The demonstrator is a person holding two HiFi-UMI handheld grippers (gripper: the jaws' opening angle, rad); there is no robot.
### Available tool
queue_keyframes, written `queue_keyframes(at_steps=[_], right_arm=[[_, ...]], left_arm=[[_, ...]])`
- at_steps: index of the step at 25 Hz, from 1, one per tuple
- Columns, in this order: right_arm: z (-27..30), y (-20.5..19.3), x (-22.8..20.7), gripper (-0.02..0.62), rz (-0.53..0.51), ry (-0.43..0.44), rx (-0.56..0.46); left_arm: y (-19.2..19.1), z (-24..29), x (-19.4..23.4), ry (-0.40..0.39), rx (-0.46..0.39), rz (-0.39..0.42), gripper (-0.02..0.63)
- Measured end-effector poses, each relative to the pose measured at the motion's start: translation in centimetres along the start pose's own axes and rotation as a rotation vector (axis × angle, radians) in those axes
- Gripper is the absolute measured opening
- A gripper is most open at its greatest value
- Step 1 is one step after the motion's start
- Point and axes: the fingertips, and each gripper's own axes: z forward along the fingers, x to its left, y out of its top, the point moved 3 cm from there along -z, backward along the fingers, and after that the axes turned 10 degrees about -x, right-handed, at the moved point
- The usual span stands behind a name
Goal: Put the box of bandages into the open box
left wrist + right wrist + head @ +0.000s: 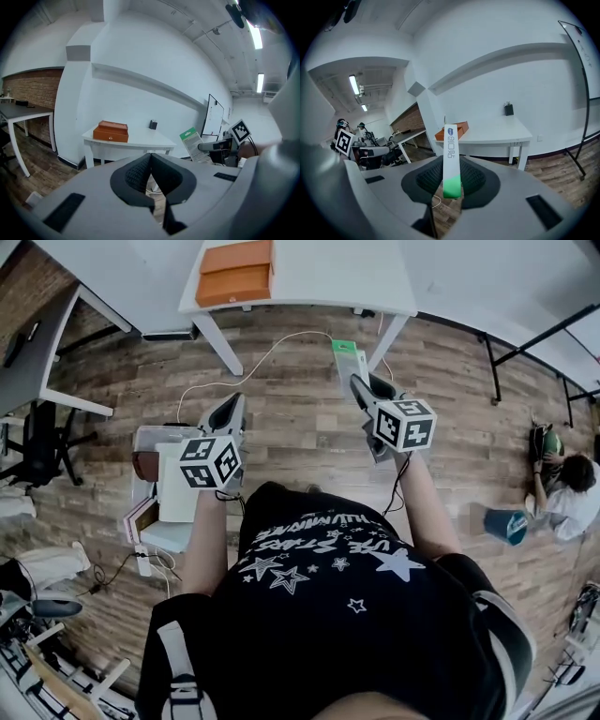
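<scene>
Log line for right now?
right gripper: shut on bandage box | left gripper: shut, empty | orange box: on white table ahead

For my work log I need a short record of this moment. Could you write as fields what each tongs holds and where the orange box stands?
left tongs: shut, nothing between them
right tongs: shut on the box of bandages, which sticks out past the tips
orange box: on the white table, apart from both tongs; whether its lid is open is unclear
task state: bandages not yet in the box
</scene>
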Motion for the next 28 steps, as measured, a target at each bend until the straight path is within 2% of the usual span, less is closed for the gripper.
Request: queue_keyframes(at_steps=[11,19,28], right_arm=[[2.1,0.0,-0.3,0.113,0.038,0.014,0.011],[5.2,1.1,-2.0,0.112,0.023,-0.024,0.022],[11.4,3.2,-3.0,0.112,-0.004,-0.019,0.046]], left_arm=[[0.1,1.0,2.1,0.038,0.025,-0.008,0.02],[0.7,5.6,5.0,0.011,0.014,-0.034,0.02],[2.3,10.8,9.1,-0.002,0.013,-0.047,0.02]])
